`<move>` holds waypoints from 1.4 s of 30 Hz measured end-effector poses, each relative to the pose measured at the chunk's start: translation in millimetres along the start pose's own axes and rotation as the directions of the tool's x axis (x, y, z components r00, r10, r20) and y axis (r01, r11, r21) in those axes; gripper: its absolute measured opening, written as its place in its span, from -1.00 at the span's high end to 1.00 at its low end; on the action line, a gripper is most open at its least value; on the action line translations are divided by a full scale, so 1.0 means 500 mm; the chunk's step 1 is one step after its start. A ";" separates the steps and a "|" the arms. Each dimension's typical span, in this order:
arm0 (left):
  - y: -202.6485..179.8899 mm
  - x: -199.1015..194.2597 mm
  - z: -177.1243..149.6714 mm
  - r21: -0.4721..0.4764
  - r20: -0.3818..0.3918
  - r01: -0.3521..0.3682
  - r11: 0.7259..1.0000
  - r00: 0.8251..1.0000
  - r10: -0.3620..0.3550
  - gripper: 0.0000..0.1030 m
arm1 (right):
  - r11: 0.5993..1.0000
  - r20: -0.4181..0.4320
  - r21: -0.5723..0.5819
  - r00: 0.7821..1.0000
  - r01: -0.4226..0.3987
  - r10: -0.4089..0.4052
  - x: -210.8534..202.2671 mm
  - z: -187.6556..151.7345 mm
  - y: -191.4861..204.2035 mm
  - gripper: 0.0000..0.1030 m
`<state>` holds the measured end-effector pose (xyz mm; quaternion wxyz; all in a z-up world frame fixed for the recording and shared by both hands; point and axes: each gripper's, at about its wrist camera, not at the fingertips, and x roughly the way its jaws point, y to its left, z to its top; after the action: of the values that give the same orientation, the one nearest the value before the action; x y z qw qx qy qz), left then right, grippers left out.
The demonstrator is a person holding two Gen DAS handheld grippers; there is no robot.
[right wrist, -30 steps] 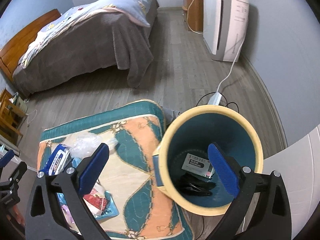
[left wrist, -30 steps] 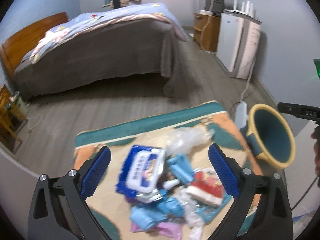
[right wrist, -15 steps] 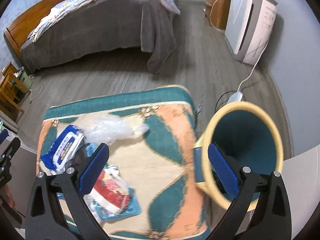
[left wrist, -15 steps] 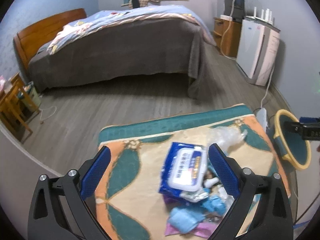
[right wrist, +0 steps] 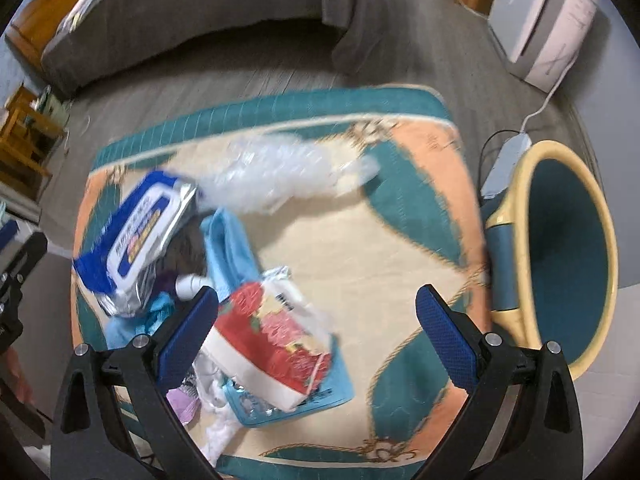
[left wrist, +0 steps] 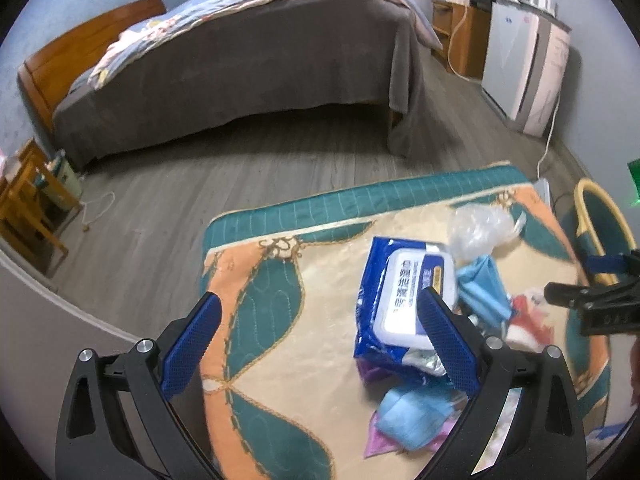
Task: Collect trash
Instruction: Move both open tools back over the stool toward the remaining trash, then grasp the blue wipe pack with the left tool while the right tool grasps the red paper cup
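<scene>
A pile of trash lies on a teal, orange and cream mat (left wrist: 280, 300) (right wrist: 360, 248): a blue wet-wipe pack (left wrist: 404, 304) (right wrist: 140, 232), a crumpled clear plastic bag (left wrist: 480, 224) (right wrist: 280, 172), a red and white packet (right wrist: 272, 340), light blue wrappers (left wrist: 480, 292) (right wrist: 228, 248). A yellow-rimmed teal bin (right wrist: 560, 256) (left wrist: 600, 216) stands right of the mat. My left gripper (left wrist: 320, 328) is open over the mat's left part, its right finger beside the wipe pack. My right gripper (right wrist: 316, 320) is open above the red packet, holding nothing.
A bed with a grey cover (left wrist: 248, 64) fills the back of the room. A white appliance (left wrist: 524, 68) (right wrist: 548, 20) stands at the right wall, its cable and a power strip (right wrist: 504, 160) on the grey wood floor. Wooden furniture (left wrist: 28, 200) stands at the left.
My right gripper swung left from over the bin to over the trash pile. My left gripper shifted left, so the pile now sits toward its right finger.
</scene>
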<state>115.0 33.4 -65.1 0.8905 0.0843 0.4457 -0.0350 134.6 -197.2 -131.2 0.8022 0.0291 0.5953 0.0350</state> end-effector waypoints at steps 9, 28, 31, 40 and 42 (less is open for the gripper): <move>-0.008 -0.002 -0.007 0.055 0.004 0.000 0.998 1.000 0.000 -0.89 | 0.996 -0.076 0.047 0.994 -0.074 0.077 0.046 -0.006 0.042 -0.89; -0.029 0.035 -0.018 0.057 -0.077 0.046 0.997 0.996 -0.042 -0.88 | 0.990 -0.105 -0.009 0.985 -0.142 0.140 0.016 -0.022 0.043 0.37; -0.035 0.061 -0.027 0.056 -0.121 0.043 0.998 0.992 -0.036 -0.88 | 0.988 -0.084 -0.003 0.984 -0.155 0.154 0.002 -0.014 0.029 0.49; -0.006 0.107 -0.025 -0.183 -0.219 0.186 0.965 0.950 -0.224 -0.13 | 0.987 -0.023 -0.014 0.987 -0.160 0.159 -0.041 0.002 -0.031 0.77; -0.009 0.119 -0.033 -0.203 -0.252 0.194 0.960 0.937 -0.243 0.04 | 0.985 -0.015 0.009 0.985 -0.171 0.171 -0.041 0.005 -0.051 0.77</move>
<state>137.1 32.9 -122.9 0.8147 -0.0404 0.5726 -0.0828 131.5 -224.5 -113.5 0.7915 0.0827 0.5969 0.1016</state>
